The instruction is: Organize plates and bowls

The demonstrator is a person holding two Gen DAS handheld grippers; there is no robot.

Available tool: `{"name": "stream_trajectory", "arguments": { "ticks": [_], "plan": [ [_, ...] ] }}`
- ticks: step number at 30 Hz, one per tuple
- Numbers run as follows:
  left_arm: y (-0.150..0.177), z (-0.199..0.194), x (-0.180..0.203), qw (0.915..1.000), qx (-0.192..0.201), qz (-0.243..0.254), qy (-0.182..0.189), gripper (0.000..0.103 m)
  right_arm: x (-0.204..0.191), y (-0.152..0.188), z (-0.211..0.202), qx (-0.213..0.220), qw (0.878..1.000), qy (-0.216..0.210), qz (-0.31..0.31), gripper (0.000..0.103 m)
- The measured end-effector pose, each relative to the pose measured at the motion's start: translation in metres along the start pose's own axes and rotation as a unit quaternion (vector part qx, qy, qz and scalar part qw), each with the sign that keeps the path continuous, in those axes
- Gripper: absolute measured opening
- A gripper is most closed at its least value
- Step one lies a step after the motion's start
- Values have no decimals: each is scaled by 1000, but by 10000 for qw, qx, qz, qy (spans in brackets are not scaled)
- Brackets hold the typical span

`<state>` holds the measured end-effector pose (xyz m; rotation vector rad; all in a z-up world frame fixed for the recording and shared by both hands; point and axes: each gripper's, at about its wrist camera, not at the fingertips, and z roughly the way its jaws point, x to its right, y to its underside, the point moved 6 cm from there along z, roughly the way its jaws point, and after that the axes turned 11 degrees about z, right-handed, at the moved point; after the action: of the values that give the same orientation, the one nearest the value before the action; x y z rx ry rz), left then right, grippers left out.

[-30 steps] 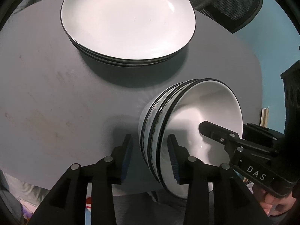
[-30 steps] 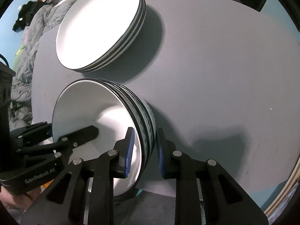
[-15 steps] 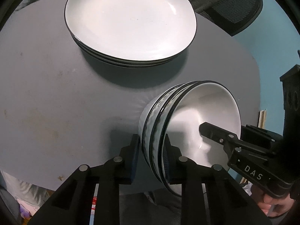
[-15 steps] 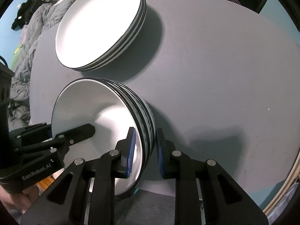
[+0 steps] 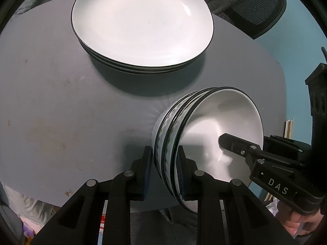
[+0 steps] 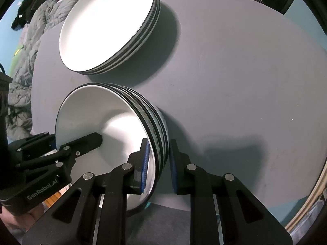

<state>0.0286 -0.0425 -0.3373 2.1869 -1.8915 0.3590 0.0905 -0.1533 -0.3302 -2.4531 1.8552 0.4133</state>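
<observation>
A stack of nested white bowls with black rims [image 5: 206, 134] [image 6: 98, 118] stands on the grey round table near its front edge. My left gripper [image 5: 164, 171] is shut on the stack's left rim wall, one finger inside the top bowl, one outside. My right gripper [image 6: 158, 165] is shut on the opposite rim wall in the same way; it shows in the left wrist view [image 5: 265, 163] as well. A stack of white plates with black rims [image 5: 141, 24] [image 6: 106, 26] sits farther back on the table.
The grey table [image 5: 51, 102] [image 6: 235, 81] has bare surface left of the bowls and to the right. A black mesh chair [image 5: 257, 6] stands behind it. Bedding and clothes [image 6: 24, 30] lie beyond the table's left side.
My left gripper went from open around the bowl rim to shut on it. My right gripper tightened slightly on the opposite rim. The bowl stack barely moved.
</observation>
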Motion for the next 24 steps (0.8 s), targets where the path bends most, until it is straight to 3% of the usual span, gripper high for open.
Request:
{"name": "stream_trajectory", "arguments": {
  "ticks": [9,24],
  "plan": [
    [6,-3,-5,9997,-95,-188,-136,20,-13,0,-4,75,9999,133,-44,15],
    [1,-38,-17,9987,69,-408,-313,20,-46,-14,-22,112,9995,-86,-274,15]
  ]
}}
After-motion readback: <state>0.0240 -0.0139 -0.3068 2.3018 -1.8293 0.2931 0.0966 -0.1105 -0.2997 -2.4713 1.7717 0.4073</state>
